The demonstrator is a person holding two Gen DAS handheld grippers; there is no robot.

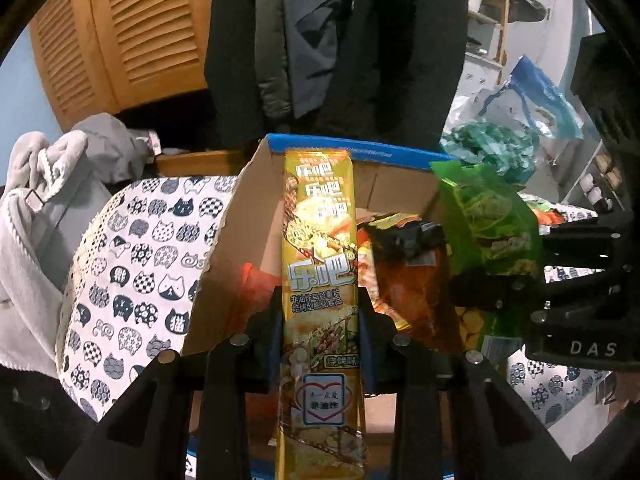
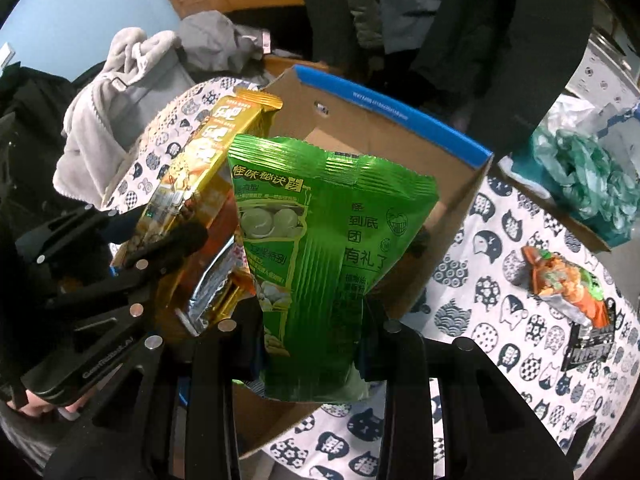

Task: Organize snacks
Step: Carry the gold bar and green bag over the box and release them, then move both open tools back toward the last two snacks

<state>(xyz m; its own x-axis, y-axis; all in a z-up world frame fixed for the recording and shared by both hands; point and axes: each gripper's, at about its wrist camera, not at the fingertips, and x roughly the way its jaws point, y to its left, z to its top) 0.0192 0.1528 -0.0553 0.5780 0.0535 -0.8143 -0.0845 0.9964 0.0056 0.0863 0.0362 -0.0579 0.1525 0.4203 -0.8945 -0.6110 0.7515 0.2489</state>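
My left gripper [image 1: 320, 304] is shut on a long yellow chip packet [image 1: 320, 264] and holds it upright over an open cardboard box [image 1: 228, 236] with a blue rim. My right gripper [image 2: 314, 312] is shut on a green snack bag [image 2: 320, 240] and holds it over the same box [image 2: 400, 112]. The green bag [image 1: 492, 220] and the right gripper show at the right of the left wrist view. The yellow packet [image 2: 200, 168] and the left gripper show at the left of the right wrist view. Orange and dark snack packs [image 1: 404, 272] lie inside the box.
The box stands on a round table with a cat-print cloth [image 2: 500, 340]. A loose orange snack pack [image 2: 568, 292] lies on the cloth at the right. A teal plastic bag [image 2: 588, 184] sits at the far right. Grey clothes [image 1: 40, 184] lie at the left; dark coats [image 1: 340, 40] hang behind.
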